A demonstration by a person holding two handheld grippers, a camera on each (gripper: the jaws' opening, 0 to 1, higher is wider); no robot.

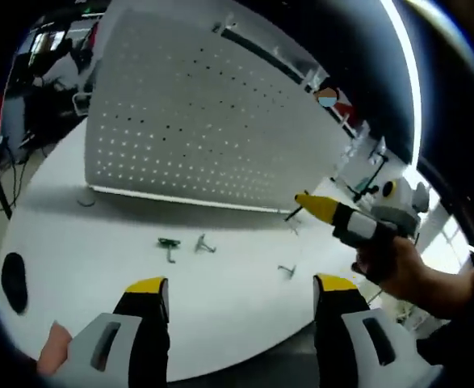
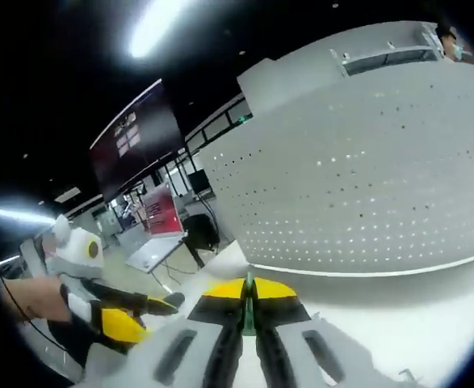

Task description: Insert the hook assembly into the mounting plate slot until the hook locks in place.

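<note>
The white perforated mounting plate [image 1: 204,121] stands upright at the back of the round white table [image 1: 83,259]. Three small dark hooks lie loose in front of it: two together [image 1: 169,245] [image 1: 204,244] and one further right [image 1: 287,271]. My left gripper [image 1: 241,295] is open wide over the table's near edge, with nothing between its jaws. My right gripper [image 1: 333,212] comes in from the right, with a thin dark hook [image 1: 291,215] at its yellow tip, close to the plate's lower right corner. In the right gripper view, the right gripper [image 2: 249,303] is shut on the hook [image 2: 249,311], facing the plate [image 2: 366,178].
A dark oval patch [image 1: 14,279] lies on the table at the left. The plate's round foot [image 1: 85,196] rests at its left corner. A hand [image 1: 402,271] holds the right gripper. The left gripper [image 2: 119,315] shows low at the left. A red sign [image 2: 162,210] and desks stand behind.
</note>
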